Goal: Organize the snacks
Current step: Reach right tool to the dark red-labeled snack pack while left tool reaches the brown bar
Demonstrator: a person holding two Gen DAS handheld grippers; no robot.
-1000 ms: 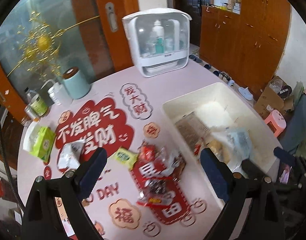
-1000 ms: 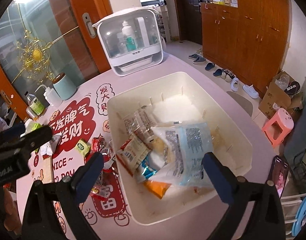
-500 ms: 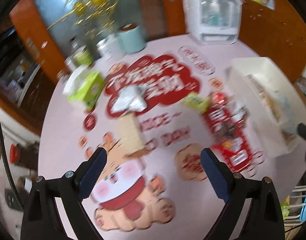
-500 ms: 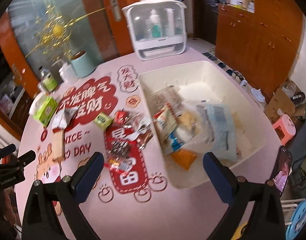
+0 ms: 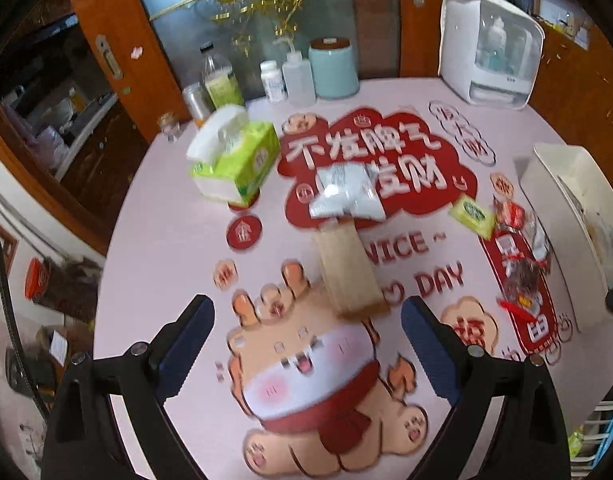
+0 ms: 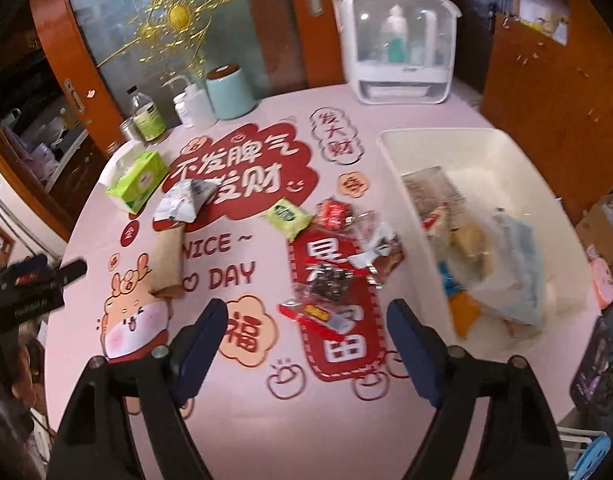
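My left gripper is open over the cartoon print on the pink table, with nothing between its fingers. Just beyond it lies a long tan packet, and behind that a silver-white packet. My right gripper hovers near a pile of clear and red snack packets. Its jaws are closing, but nothing is between them. A small green packet lies past the pile. To the right stands a white bin holding several packets.
A green tissue box sits at the table's left. A teal canister, bottles and a white countertop cabinet line the far edge. A phone lies near the right edge.
Both views have swung left: the left from the bin and snack pile to the tan packet, the right from over the bin to the loose pile. The right jaws now stand narrower.
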